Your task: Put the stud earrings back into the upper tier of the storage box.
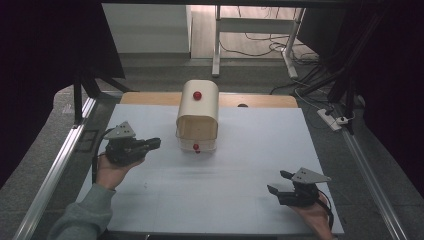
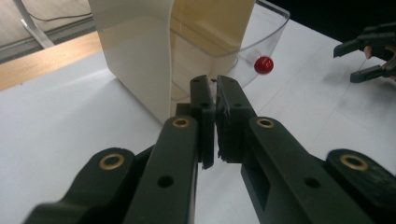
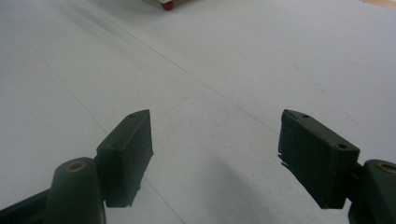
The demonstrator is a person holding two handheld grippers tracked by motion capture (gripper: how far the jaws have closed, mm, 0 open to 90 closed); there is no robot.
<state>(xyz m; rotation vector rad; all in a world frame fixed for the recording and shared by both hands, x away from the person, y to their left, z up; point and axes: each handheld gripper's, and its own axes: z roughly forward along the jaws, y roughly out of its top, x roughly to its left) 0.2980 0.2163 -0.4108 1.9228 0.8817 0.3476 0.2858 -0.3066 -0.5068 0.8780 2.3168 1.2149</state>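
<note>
bread box (image 1: 198, 107): cream, smooth, semi-gloss plastic
lid (image 2: 261, 32): clear glossy plastic
knob (image 2: 263, 65): shiny red
counter (image 1: 240, 175): matt white

From the high view, the cream, round-topped box (image 1: 198, 114) hides its own inside behind the clear curved front flap (image 1: 197, 145), and the worktop's (image 1: 240, 195) far wooden edge is partly covered by it. The person's left sleeve (image 1: 82, 215) and right hand (image 1: 316, 220) are cut off at the bottom edge. In the left gripper view the box's top runs out of the frame, and the closed left gripper (image 2: 215, 100) covers the flap's lower edge. In the right gripper view only a sliver of the small red knob (image 3: 167, 4) shows at the top edge; the rest of the box is cut off.
</note>
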